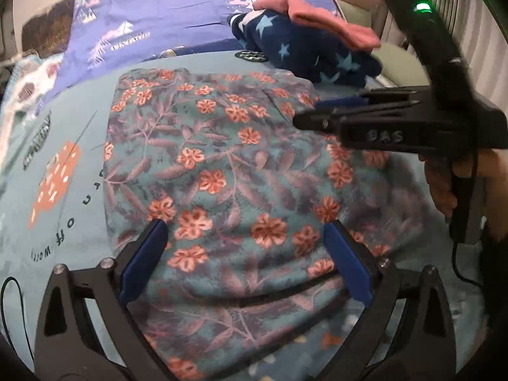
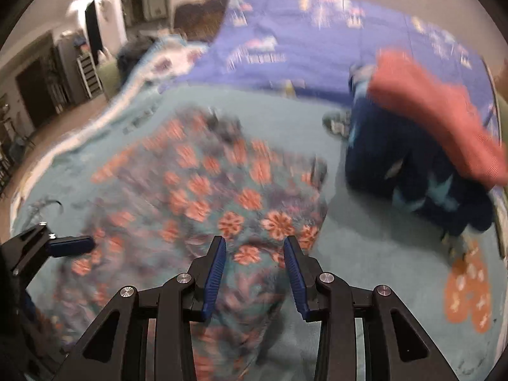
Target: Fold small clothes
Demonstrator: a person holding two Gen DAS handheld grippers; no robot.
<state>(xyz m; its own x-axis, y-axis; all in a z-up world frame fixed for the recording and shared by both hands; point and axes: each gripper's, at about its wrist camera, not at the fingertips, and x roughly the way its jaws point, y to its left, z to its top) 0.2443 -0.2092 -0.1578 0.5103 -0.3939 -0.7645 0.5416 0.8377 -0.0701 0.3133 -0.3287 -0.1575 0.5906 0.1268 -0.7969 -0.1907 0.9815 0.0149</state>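
A teal fleece garment with orange flowers (image 1: 228,165) lies spread flat on the teal bed cover (image 1: 63,120). My left gripper (image 1: 246,227) hovers over its near part, open wide, nothing between the pads. My right gripper (image 1: 309,112) reaches in from the right, over the garment's right edge, in a person's hand (image 1: 441,187). In the blurred right wrist view the right gripper (image 2: 254,243) stands partly open above the floral garment (image 2: 197,190), near its right corner; cloth shows in the gap but the pads do not press on it. A left gripper finger (image 2: 71,243) shows at the left.
A dark blue star-print garment (image 1: 301,50) with a pink one (image 1: 317,22) on top lies heaped at the back right, also the star garment (image 2: 412,174) and pink piece (image 2: 438,127). A purple sheet (image 1: 190,9) covers the far bed. Shelves (image 2: 89,73) stand off the left.
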